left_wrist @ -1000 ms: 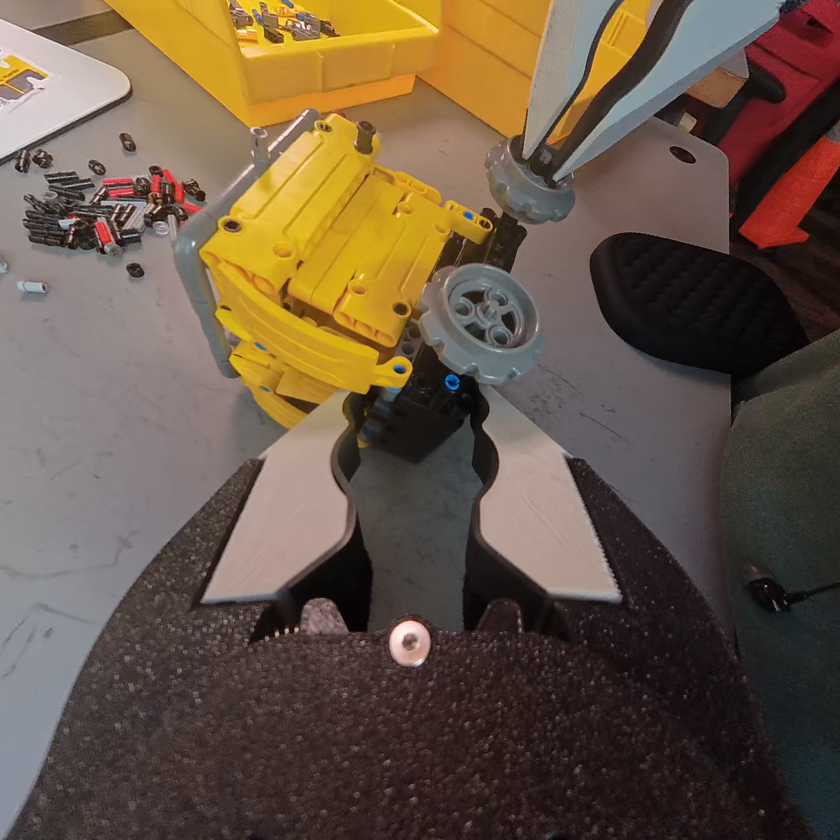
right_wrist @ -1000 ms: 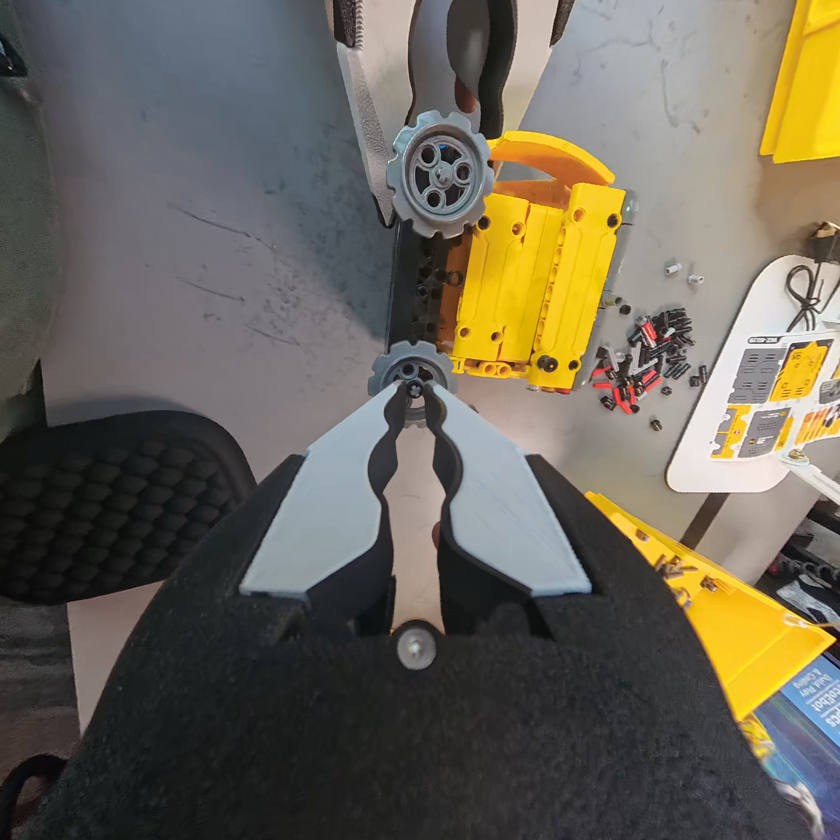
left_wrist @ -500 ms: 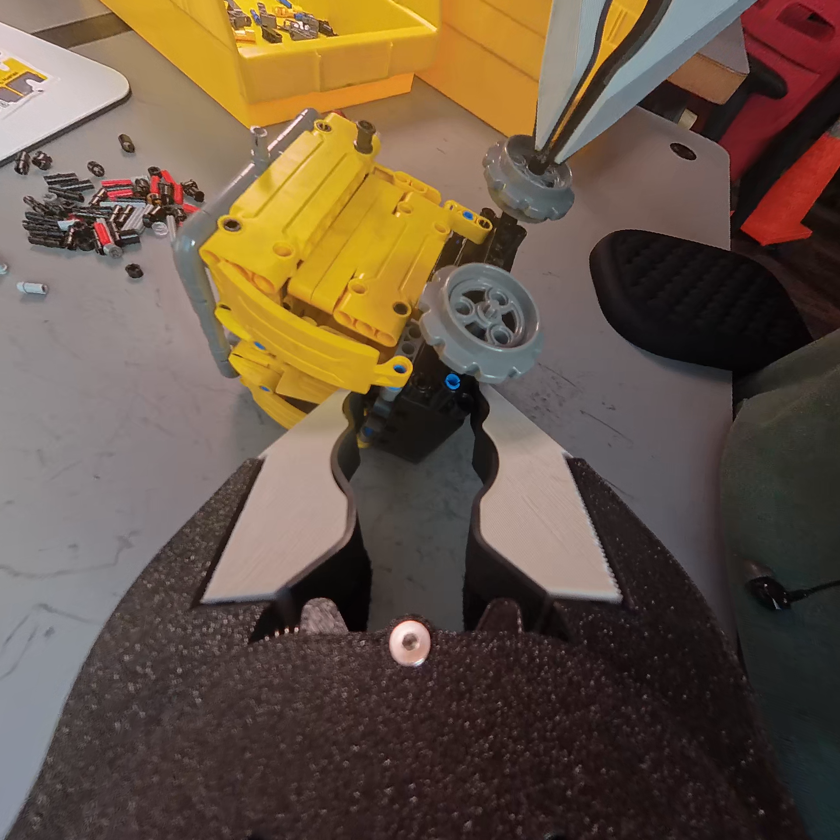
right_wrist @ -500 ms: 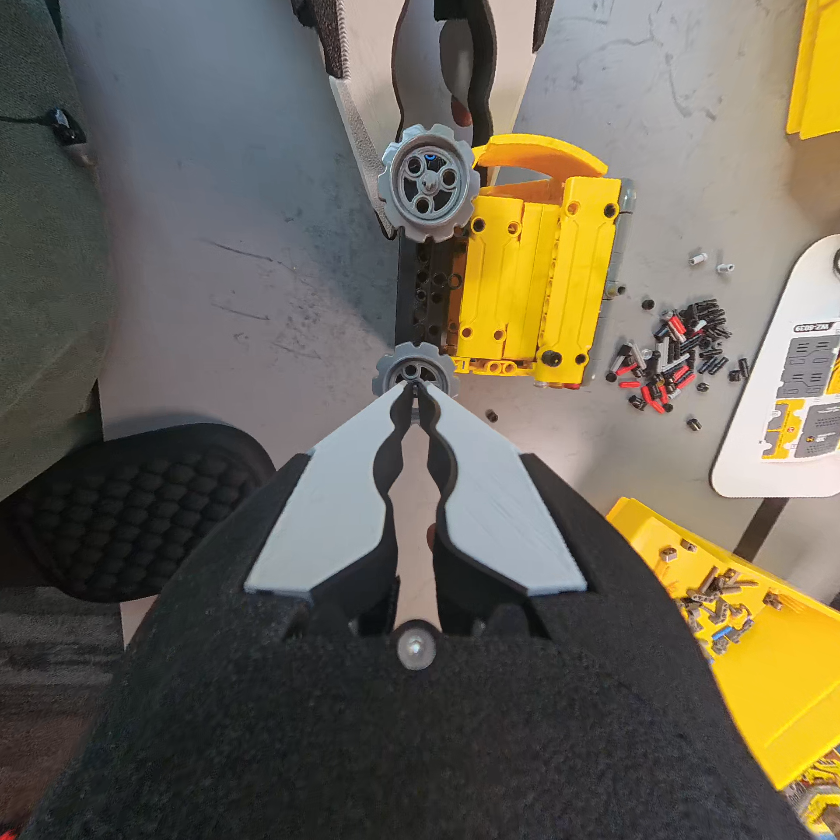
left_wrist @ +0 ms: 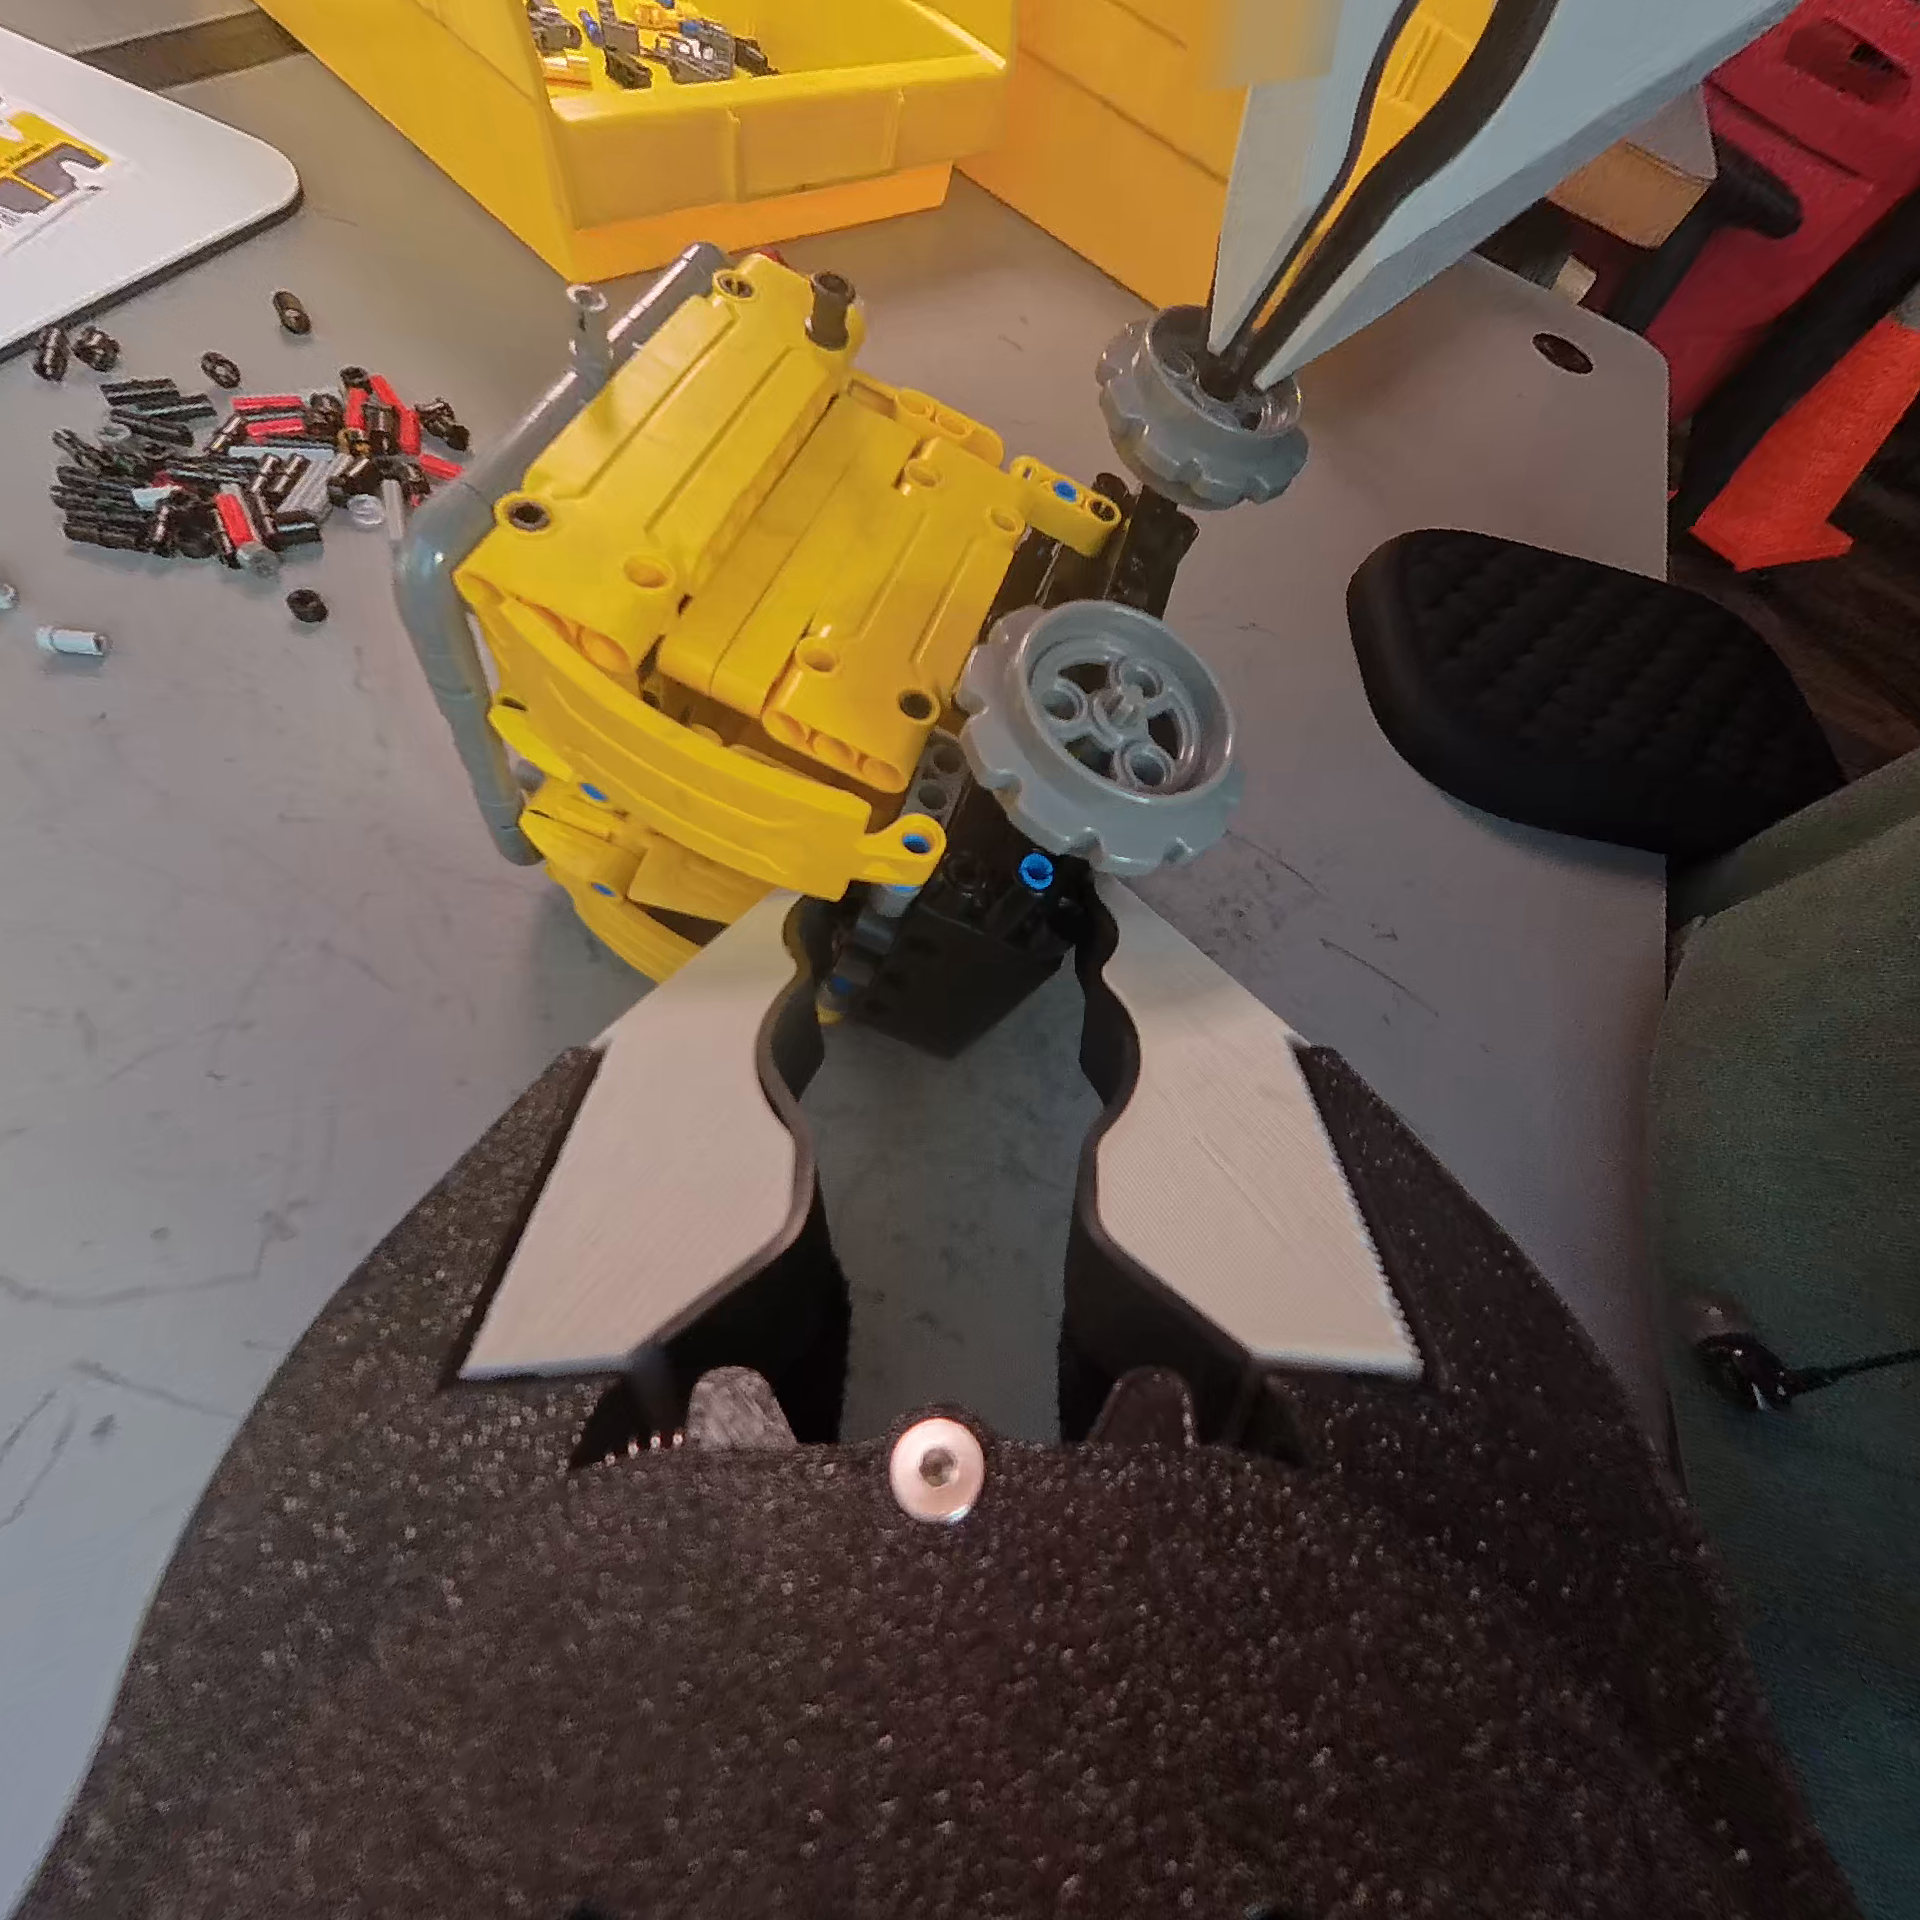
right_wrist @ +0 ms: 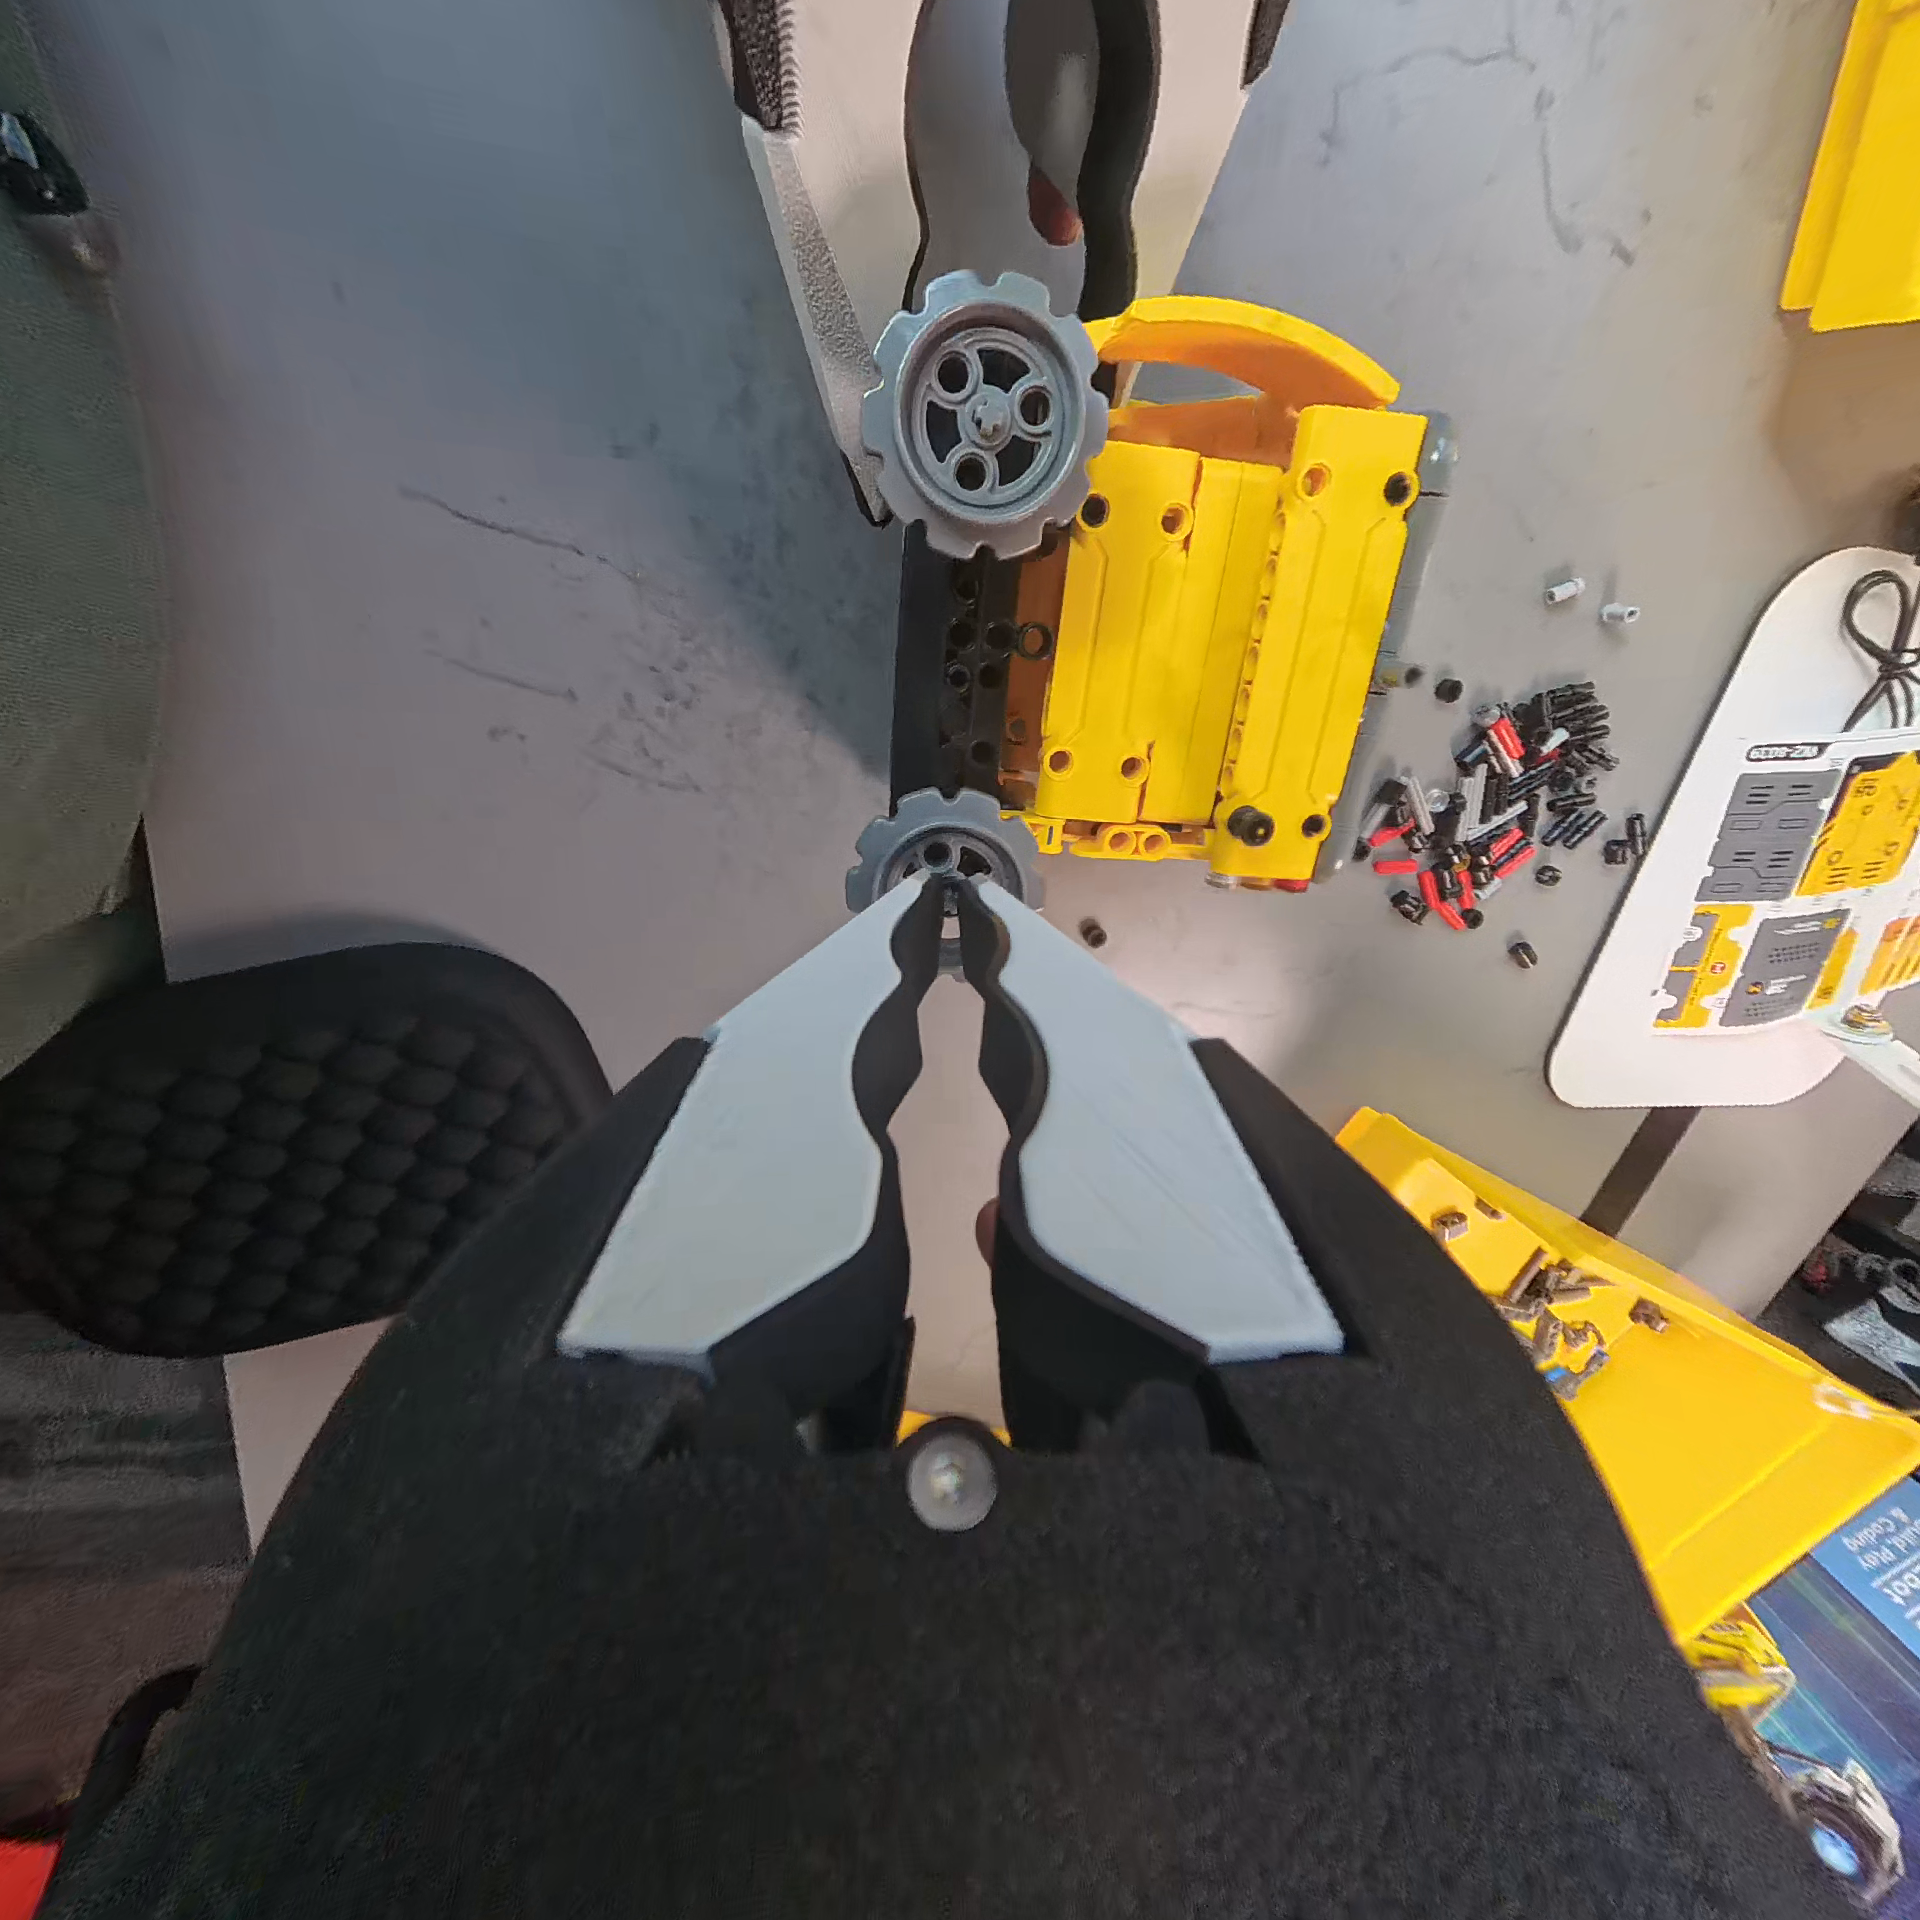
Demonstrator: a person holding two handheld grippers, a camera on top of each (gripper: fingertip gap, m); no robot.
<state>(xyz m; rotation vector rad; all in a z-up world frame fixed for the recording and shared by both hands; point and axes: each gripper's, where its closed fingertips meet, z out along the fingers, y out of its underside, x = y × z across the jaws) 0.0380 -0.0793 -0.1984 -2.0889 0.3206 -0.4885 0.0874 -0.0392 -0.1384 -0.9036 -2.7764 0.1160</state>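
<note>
While the left claw (left_wrist: 940, 914) grips the black base of a yellow toy model (left_wrist: 727, 582) at the centre of the left wrist view, its two fingers set apart on either side of that base, the model sits tilted on the grey table (left_wrist: 208, 935). A large grey wheel (left_wrist: 1107, 732) is mounted on the model's near side, just above the left claw's right finger. The right claw (right_wrist: 940, 894) has its tips closed together against the hub of a small grey wheel (left_wrist: 1200, 416), which sits at the far end of the black base, upper right of centre; whether the tips pinch a peg there cannot be told. A heap of black and red pegs (left_wrist: 239, 478) lies at left, well apart from the model. A yellow parts bin (left_wrist: 727, 125) stands along the top edge, a white printed card (left_wrist: 125, 187) fills the upper left corner, and a black padded cushion (left_wrist: 1579, 675) sits at the table's right edge.
</note>
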